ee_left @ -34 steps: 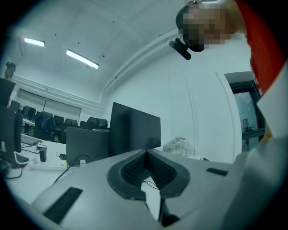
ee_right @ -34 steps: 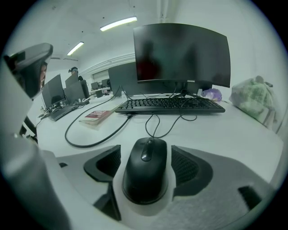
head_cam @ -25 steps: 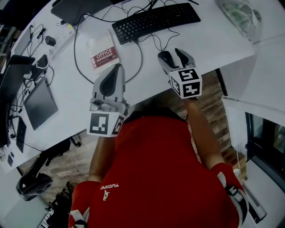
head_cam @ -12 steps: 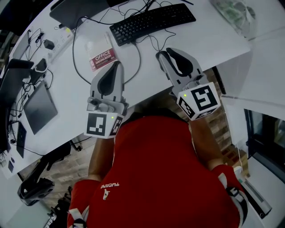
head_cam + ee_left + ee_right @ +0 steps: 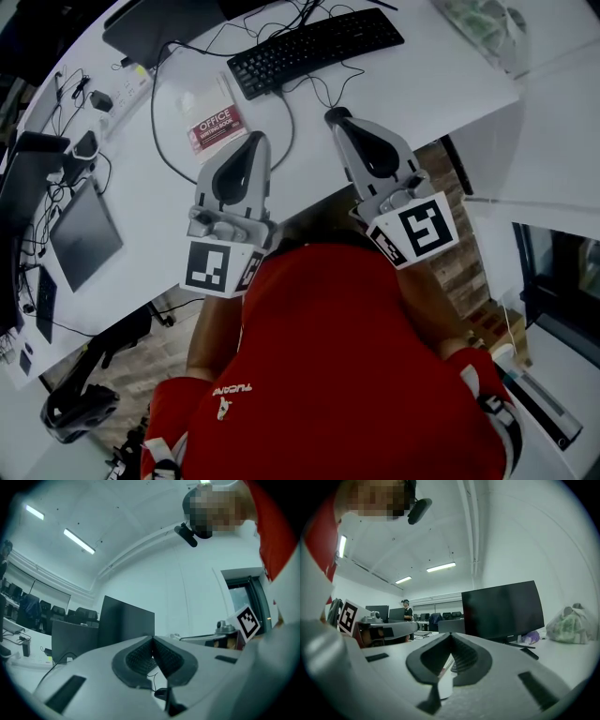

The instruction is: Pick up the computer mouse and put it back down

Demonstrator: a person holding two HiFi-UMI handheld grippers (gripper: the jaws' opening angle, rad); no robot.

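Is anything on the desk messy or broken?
Nothing looks broken or spilled. The only untidy bit is the black cables looping loosely past the book beside the keyboard.

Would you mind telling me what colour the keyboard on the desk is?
The keyboard is black; the head view shows it best.

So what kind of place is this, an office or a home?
Most likely a shared office or computer lab: a keyboard and monitor on a white desk, more desks with chairs behind, and strip lights on the ceiling.
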